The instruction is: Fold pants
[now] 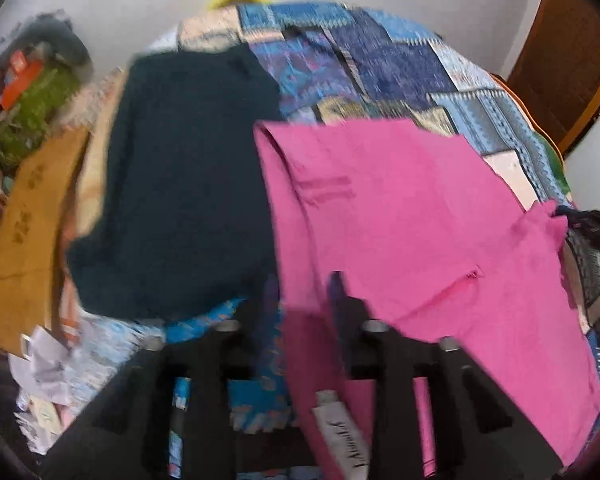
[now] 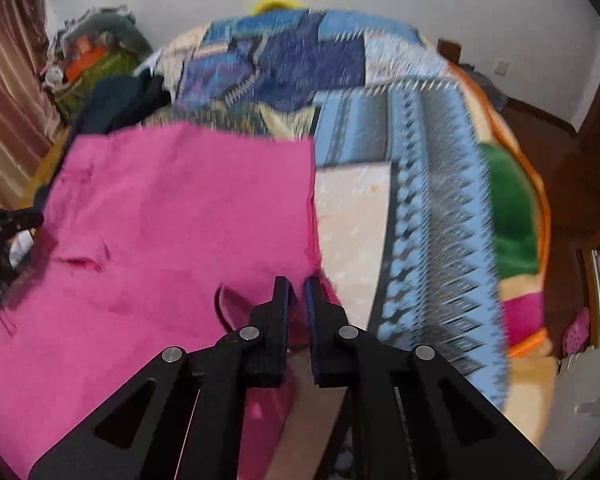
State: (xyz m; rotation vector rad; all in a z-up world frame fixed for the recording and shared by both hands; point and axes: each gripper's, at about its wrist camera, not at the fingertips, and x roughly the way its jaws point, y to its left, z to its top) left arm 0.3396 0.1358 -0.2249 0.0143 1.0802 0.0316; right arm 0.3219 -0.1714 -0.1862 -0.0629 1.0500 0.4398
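Pink cotton pants are spread on a patchwork blanket beside dark folded cloth; the right gripper pinches their edge, the left gripper parted.

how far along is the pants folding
Early to midway, it seems. Done: the pink pants lie spread on the patterned blanket. In hand: the right gripper is pinched on their near edge; the left gripper is at the other edge, its grip unclear in the blur. Left: no finished compact fold shows yet.
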